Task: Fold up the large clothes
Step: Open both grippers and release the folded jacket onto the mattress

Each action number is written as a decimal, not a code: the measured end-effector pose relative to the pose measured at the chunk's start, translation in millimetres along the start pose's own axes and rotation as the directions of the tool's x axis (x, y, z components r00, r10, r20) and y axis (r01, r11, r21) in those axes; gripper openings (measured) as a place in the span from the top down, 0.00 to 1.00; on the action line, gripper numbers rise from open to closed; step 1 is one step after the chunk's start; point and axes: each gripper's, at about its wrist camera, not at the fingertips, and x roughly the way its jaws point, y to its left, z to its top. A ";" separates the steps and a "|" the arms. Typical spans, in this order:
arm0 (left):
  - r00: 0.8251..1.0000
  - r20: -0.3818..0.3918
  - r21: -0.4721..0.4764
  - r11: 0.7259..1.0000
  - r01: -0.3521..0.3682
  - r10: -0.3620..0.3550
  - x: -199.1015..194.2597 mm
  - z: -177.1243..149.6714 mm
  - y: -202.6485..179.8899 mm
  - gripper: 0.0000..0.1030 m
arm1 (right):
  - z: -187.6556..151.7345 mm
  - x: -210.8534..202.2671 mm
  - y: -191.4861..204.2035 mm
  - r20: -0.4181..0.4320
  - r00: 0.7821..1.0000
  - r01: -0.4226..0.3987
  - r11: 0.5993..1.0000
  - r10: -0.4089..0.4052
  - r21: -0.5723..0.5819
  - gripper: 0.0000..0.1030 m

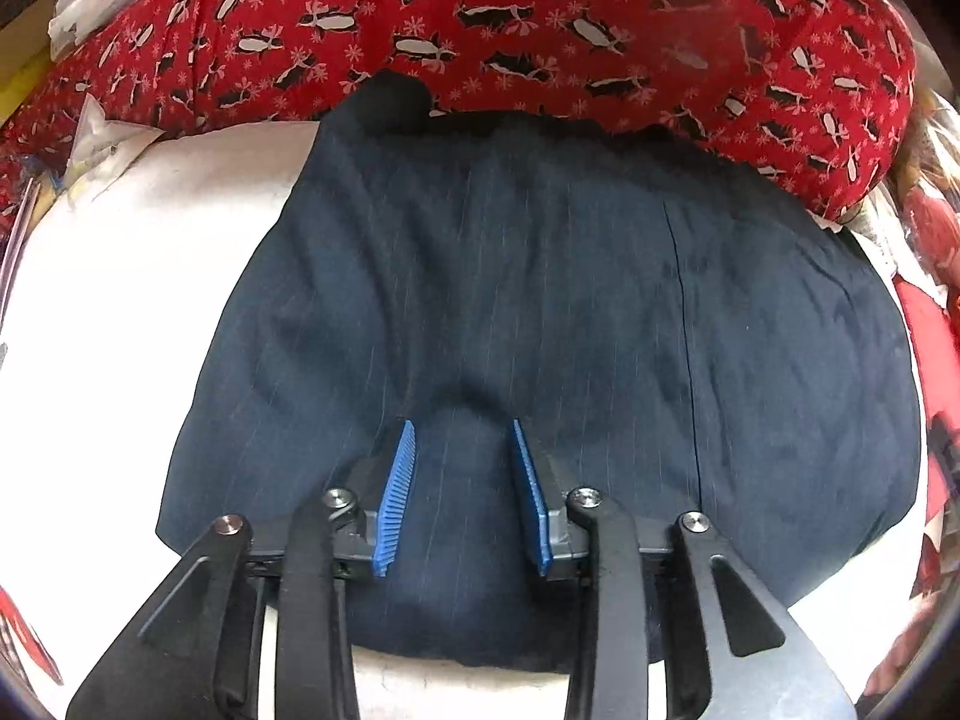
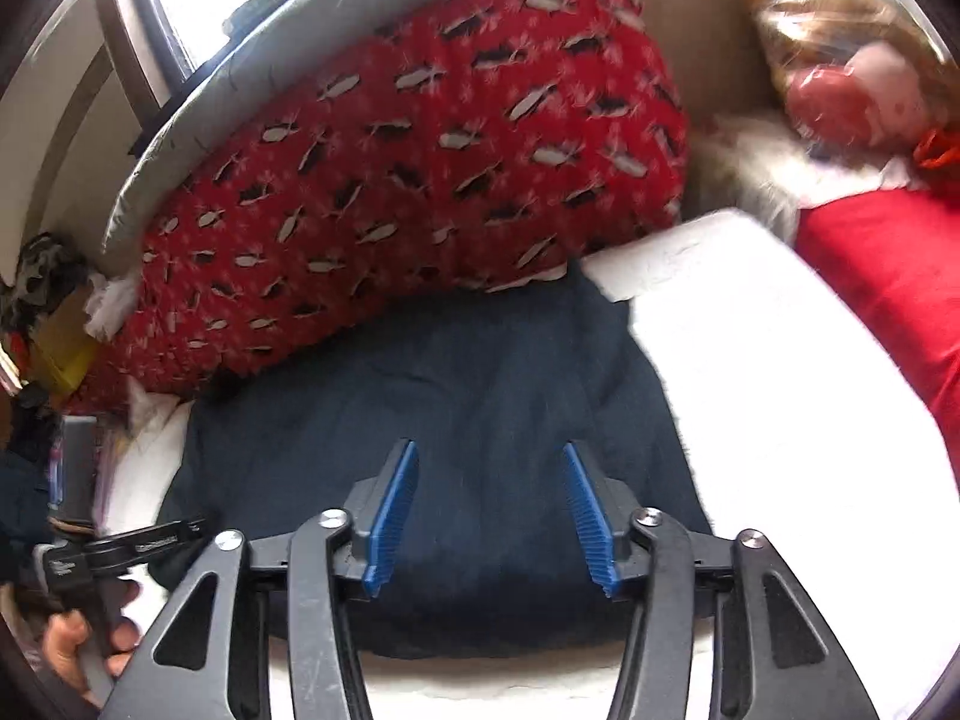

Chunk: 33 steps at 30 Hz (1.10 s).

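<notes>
A dark navy pinstriped garment (image 1: 540, 312) lies folded into a compact block on a white surface (image 1: 120, 312). It also shows in the right wrist view (image 2: 456, 396). My left gripper (image 1: 462, 426) is open just above the garment's near part, with a soft bump of cloth between its blue pads (image 1: 396, 492), not clamped. My right gripper (image 2: 489, 450) is open and empty, above the garment's near edge. The left gripper's handle (image 2: 108, 552), held in a hand, shows at the lower left of the right wrist view.
A red penguin-print quilt (image 1: 540, 30) is piled against the garment's far edge; it also shows in the right wrist view (image 2: 420, 168). A grey cushion (image 2: 312, 42) lies on it. A red cloth (image 2: 888, 282) and a wrapped bundle (image 2: 840, 60) lie at the right. Clutter lines the left edge.
</notes>
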 end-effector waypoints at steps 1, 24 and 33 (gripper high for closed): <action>1.000 -0.002 0.000 1.000 -0.002 0.002 -0.1 -0.3 -0.6 0.68 | -6.7 12.7 -3.9 -0.051 0.998 0.035 0.999 -0.036 -0.006 0.41; 0.973 0.000 -0.095 0.969 0.230 -0.231 -25.8 8.7 8.0 0.41 | 11.0 64.5 32.2 -0.112 0.992 -0.068 0.996 0.062 -0.052 0.43; 0.982 -0.048 -0.176 0.970 0.170 -0.181 29.0 26.4 32.3 0.41 | 29.8 98.2 -52.7 -0.149 0.984 0.114 0.989 -0.100 0.089 0.41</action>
